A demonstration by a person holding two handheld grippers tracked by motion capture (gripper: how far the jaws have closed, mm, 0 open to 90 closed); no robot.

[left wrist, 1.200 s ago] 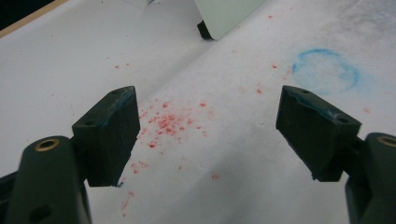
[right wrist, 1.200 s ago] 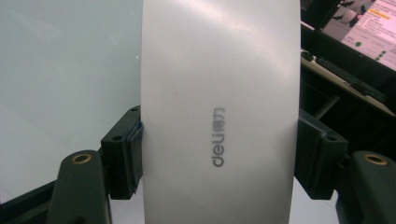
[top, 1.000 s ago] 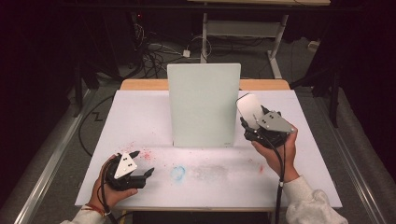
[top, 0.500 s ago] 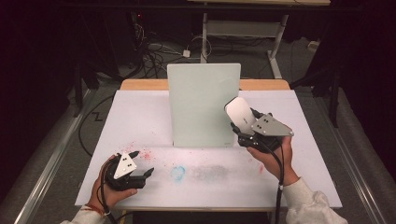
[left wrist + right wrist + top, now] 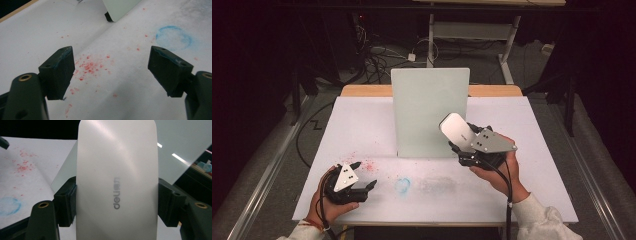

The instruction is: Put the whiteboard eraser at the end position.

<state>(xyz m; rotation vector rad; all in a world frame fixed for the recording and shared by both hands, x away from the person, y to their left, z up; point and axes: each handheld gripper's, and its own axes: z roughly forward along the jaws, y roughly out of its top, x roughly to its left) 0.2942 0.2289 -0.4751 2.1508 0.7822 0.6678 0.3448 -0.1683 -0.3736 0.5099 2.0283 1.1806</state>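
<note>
Near the middle of the white-covered table (image 5: 362, 125), just right of the upright pale-green board (image 5: 430, 112), the right gripper (image 5: 462, 145) clamps a flat white eraser-like block (image 5: 457, 131) by its two long edges, both pads pressed tight against its sides, as the right gripper view shows with the grey lettering on the block (image 5: 116, 182) facing the camera. The block is lifted clear of the table and tilted, its broad face turned up and toward the board, which I judge suits bringing it flat against that surface to wipe it. Gripping by the edges leaves the whole face free for contact. At the near left corner the left gripper (image 5: 362, 175) rests low in the person's hand, jaws spread wide with nothing between them, parked over a scatter of red crumbs (image 5: 87, 66) and beside a smudged blue ring (image 5: 174, 37), probably kept out of the working hand's way
</note>
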